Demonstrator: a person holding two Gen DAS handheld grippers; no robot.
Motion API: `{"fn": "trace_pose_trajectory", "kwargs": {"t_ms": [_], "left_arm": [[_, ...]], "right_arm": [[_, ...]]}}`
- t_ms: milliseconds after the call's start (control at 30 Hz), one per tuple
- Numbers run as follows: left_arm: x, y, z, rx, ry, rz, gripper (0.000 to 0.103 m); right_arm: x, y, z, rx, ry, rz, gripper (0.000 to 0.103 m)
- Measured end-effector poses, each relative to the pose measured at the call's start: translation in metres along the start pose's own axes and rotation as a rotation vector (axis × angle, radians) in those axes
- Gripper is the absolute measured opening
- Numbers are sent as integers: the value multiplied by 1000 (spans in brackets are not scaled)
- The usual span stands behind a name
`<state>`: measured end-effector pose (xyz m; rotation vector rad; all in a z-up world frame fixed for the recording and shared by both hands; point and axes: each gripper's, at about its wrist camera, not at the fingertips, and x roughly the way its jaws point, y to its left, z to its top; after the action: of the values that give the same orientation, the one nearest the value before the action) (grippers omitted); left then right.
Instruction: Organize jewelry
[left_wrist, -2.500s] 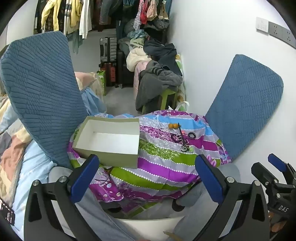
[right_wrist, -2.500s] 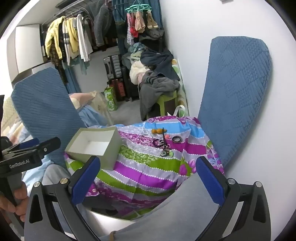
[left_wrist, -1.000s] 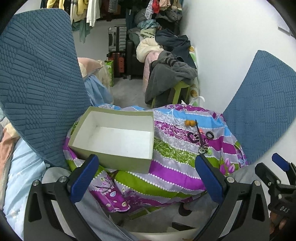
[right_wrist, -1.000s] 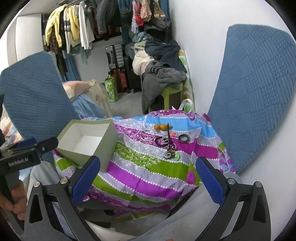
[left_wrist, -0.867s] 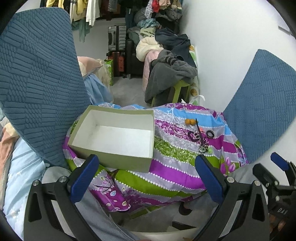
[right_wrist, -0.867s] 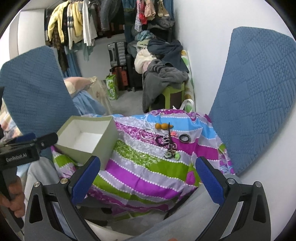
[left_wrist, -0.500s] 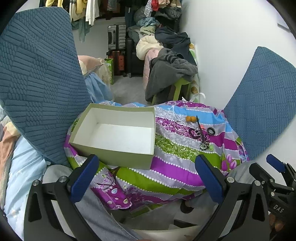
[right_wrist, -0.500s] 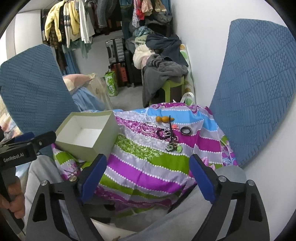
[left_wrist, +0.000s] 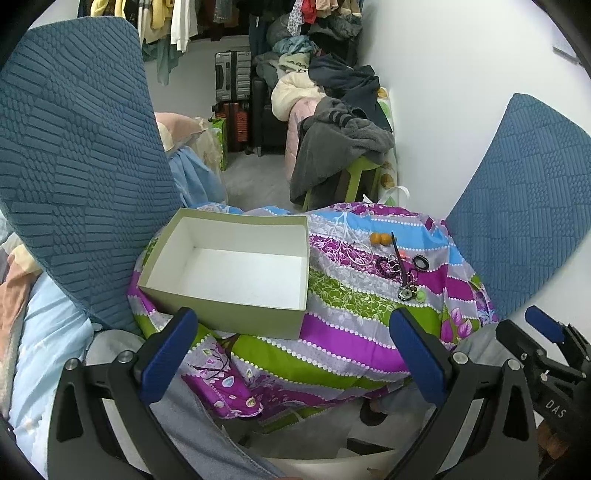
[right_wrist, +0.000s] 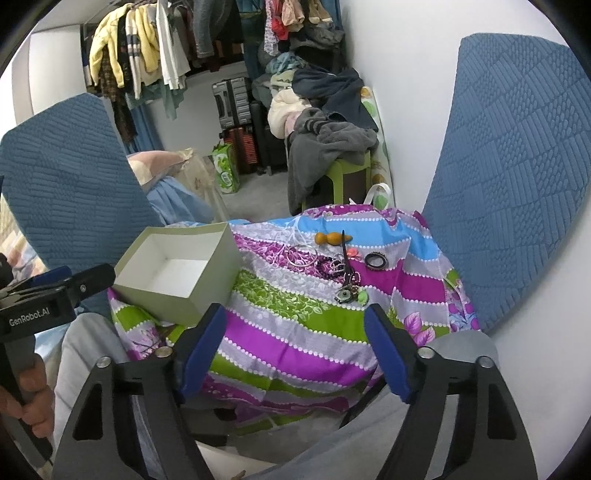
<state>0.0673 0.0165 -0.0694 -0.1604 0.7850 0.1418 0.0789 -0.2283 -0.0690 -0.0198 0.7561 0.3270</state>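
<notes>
Surface (right_wrist: 295, 343) draped in a striped floral cloth (left_wrist: 343, 332). On it at left: open, empty pale-green box (right_wrist: 177, 269). Well apart at right: jewelry cluster (right_wrist: 340, 269) — orange beads (right_wrist: 328, 238), thin bangle (right_wrist: 303, 256), dark ring (right_wrist: 376, 260), black stick, green pendant (right_wrist: 345, 295).

jewelry pile (right_wrist: 341, 267): too small and tangled for me to tell each piece apart
my right gripper (left_wrist: 546, 354): cut off by the left view's right edge
my left hand (right_wrist: 26, 398): half out of the right view's left edge
box (right_wrist: 177, 269): near corner hidden behind my finger (right_wrist: 201, 354)
cloth (left_wrist: 332, 350): lower folds hidden by my tool
</notes>
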Motion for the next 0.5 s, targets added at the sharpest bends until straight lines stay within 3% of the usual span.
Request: {"fn": "trace_pose_trajectory", "kwargs": {"t_ms": [167,500], "left_arm": [[6,-2,-5,2,13,-3,103],[25,-13,-7,14,42,-52,103]], "right_arm": [[-2,-3,-6,5,-2,3,68],[7,-15,-3,2,-43,-16,70]]}}
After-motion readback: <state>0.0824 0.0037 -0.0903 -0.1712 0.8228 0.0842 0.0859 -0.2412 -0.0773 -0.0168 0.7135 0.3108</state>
